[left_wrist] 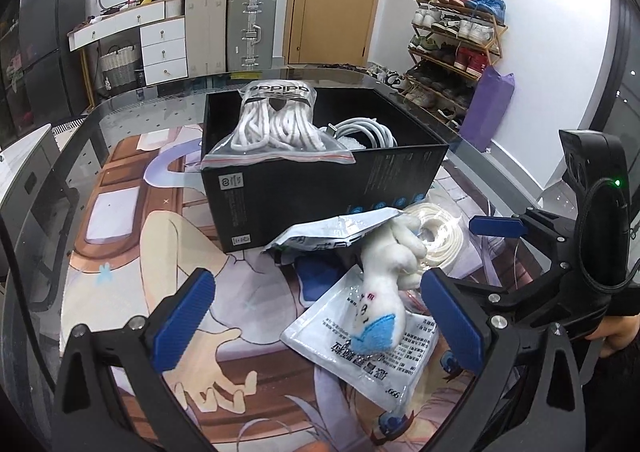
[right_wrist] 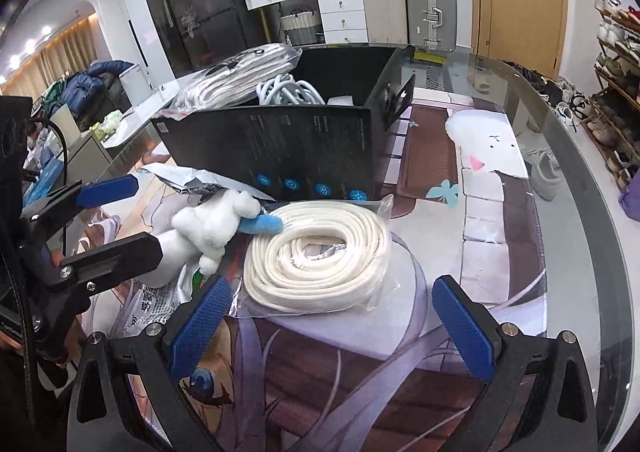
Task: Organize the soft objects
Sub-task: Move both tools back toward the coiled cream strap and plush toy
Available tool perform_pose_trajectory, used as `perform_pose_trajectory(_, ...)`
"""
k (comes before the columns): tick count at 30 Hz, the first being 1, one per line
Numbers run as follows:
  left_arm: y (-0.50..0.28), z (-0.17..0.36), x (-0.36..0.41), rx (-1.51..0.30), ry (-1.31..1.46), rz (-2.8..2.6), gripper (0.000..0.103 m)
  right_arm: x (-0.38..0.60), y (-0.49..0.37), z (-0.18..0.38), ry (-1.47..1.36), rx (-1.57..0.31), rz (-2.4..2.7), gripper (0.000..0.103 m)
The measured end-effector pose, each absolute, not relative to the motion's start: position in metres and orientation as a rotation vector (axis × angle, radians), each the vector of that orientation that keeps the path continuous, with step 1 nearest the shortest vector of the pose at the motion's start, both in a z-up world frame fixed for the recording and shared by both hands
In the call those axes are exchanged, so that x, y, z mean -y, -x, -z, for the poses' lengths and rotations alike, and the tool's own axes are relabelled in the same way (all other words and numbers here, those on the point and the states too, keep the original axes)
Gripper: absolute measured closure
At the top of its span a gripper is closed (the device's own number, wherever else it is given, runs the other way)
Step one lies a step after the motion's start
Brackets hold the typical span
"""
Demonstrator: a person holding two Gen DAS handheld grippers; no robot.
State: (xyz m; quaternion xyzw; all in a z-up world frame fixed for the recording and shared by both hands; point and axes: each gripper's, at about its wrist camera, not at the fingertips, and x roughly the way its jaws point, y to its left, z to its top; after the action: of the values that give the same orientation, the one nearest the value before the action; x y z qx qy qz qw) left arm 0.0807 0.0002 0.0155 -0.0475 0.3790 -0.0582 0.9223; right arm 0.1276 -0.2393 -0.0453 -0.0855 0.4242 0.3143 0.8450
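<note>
A black box (left_wrist: 316,188) stands on the printed mat; a bag of white laces (left_wrist: 276,124) rests on its near rim and a grey cable coil (left_wrist: 364,132) lies inside. A white plush toy (left_wrist: 384,288) with blue trim lies on white packets (left_wrist: 360,352) in front of the box. My left gripper (left_wrist: 320,320) is open, its fingers either side of the toy and packets. A bagged coil of white cord (right_wrist: 316,252) lies beside the toy. My right gripper (right_wrist: 332,324) is open just before the cord. The box (right_wrist: 320,148) stands behind it.
A silver foil pouch (left_wrist: 340,232) leans against the box front. The glass table edge (right_wrist: 580,156) curves on the right. Suitcases (left_wrist: 248,28), drawers and a shoe rack (left_wrist: 452,40) stand beyond the table.
</note>
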Motion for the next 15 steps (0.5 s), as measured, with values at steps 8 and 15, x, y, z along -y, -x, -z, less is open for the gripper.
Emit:
perform_pose_trajectory(8, -0.08, -0.015, -0.003, -0.778, 0.102, 0.124, 0.0, 0.221, -0.129, 0.049, 0.262, -0.893, -0.666, 0.001)
perform_pose_trajectory(15, -0.083, -0.012, -0.004, -0.794, 0.107, 0.132, 0.0, 0.205, -0.14, 0.052, 0.333, -0.899, -0.656, 0.001)
